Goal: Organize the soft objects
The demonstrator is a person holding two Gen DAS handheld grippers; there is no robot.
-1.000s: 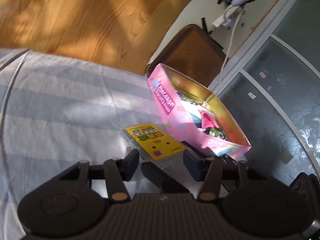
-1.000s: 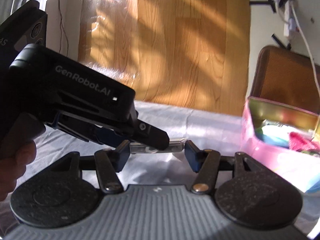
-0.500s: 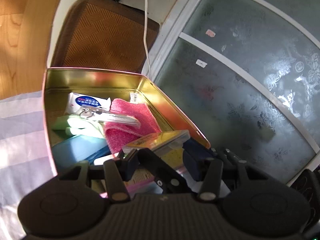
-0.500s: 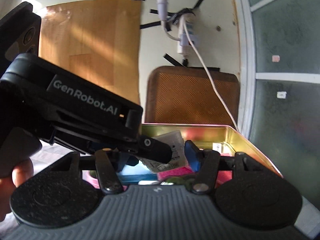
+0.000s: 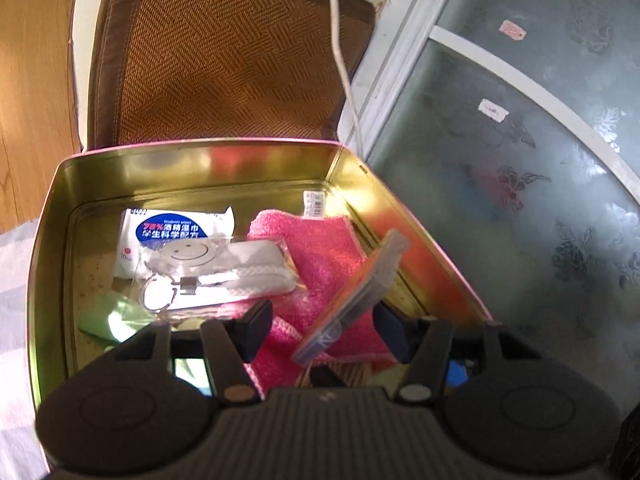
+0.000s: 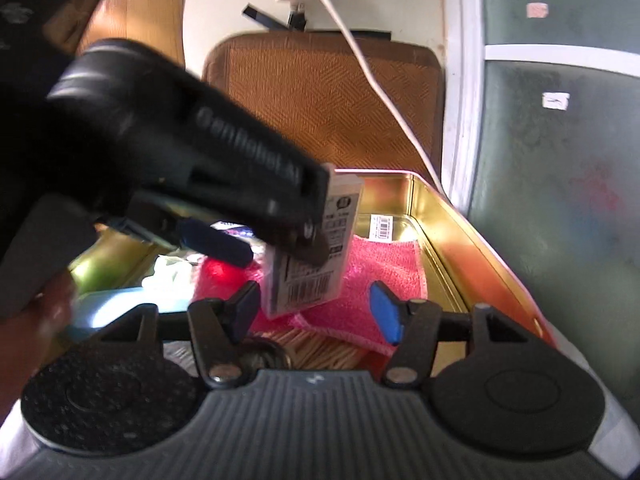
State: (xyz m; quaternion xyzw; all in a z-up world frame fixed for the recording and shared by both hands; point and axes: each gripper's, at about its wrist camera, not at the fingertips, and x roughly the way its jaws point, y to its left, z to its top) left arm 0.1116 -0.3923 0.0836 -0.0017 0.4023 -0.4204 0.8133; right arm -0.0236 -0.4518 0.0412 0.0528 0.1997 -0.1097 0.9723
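Note:
An open pink tin with a gold inside (image 5: 200,168) holds a pink cloth (image 5: 320,252), a white wipes pack (image 5: 168,236), a clear bag with a smiley charm (image 5: 208,268) and a green item (image 5: 104,320). My left gripper (image 5: 320,330) is open over the tin. A flat yellow pack in clear wrap (image 5: 356,296) stands tilted between its fingers, apart from both pads. In the right wrist view the left gripper (image 6: 280,248) hangs over the tin (image 6: 440,240) with the pack (image 6: 316,256) beside its fingertip. My right gripper (image 6: 316,312) is open and empty above the pink cloth (image 6: 380,268).
A brown woven cushion (image 5: 224,60) leans on the wall behind the tin. A white cable (image 5: 344,60) hangs over it. A frosted glass door (image 5: 520,184) stands at the right. Striped bedding (image 5: 12,280) lies to the left of the tin.
Both grippers moved from the bedding to over the tin. The yellow pack came along from the bedding and now tilts loose between the left fingers.

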